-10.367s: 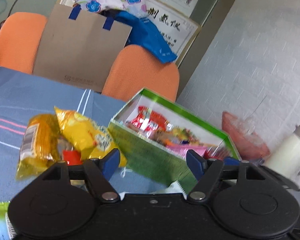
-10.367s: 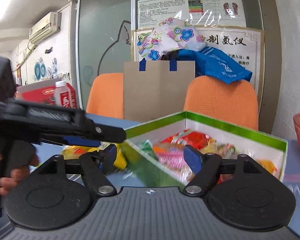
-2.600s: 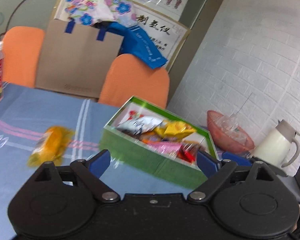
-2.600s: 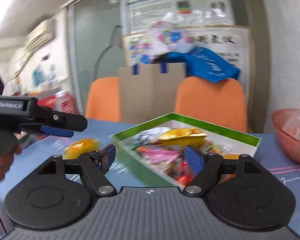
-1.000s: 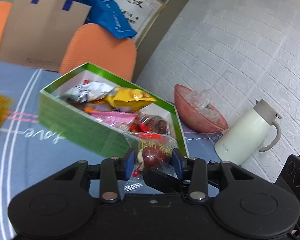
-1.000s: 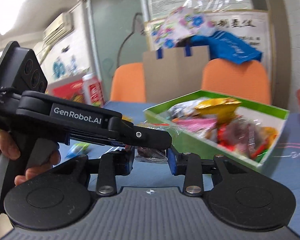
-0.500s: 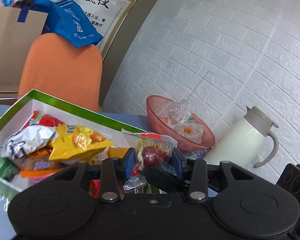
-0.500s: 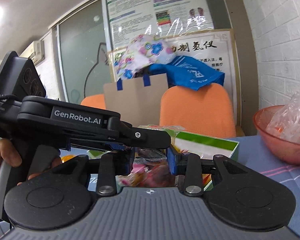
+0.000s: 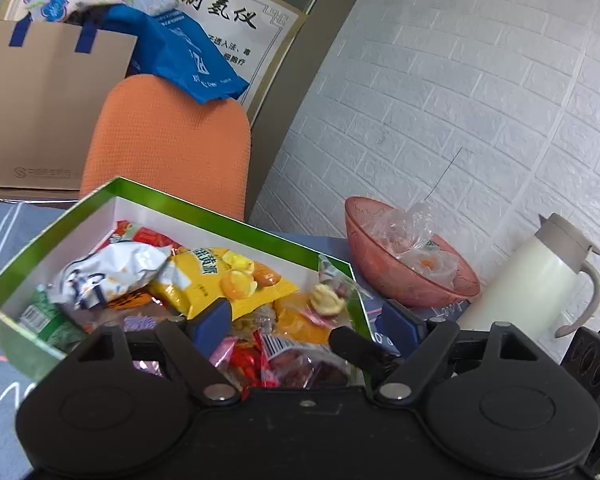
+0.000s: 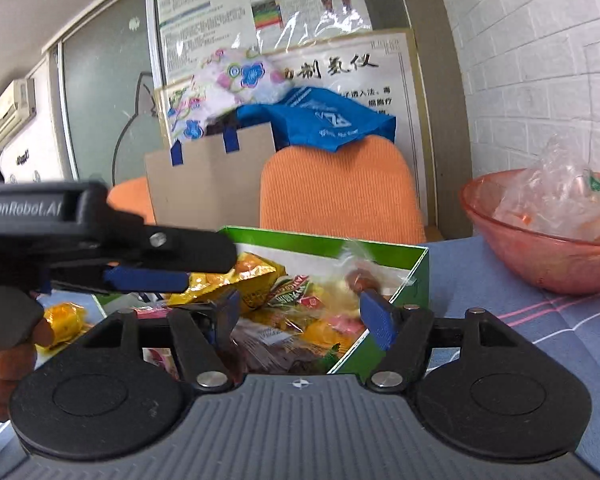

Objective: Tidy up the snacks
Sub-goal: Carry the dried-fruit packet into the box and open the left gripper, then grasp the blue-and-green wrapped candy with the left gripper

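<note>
A green box (image 9: 236, 220) full of snack packets sits on the blue cloth. My left gripper (image 9: 304, 324) hovers over its near right corner with its jaws opening and nothing pinched between them. Below it a clear packet of dark red dates (image 9: 300, 364) lies loose on the pile. A second clear packet (image 9: 332, 292) leans on the right wall and looks blurred (image 10: 356, 272) in the right wrist view. My right gripper (image 10: 302, 314) is over the same box (image 10: 418, 276), its jaws opening too and holding nothing. The left gripper's fingers (image 10: 180, 254) reach in from the left.
A pink bowl (image 9: 400, 280) holding plastic bags and a white jug (image 9: 532, 280) stand right of the box. One yellow packet (image 10: 62, 318) lies on the cloth to the left. Orange chairs (image 9: 168, 148) and a cardboard bag (image 9: 48, 108) stand behind the table.
Both grippers were shut on a clear date packet and now stand wide open, the packet dropped into the box. Both have moved in over the box.
</note>
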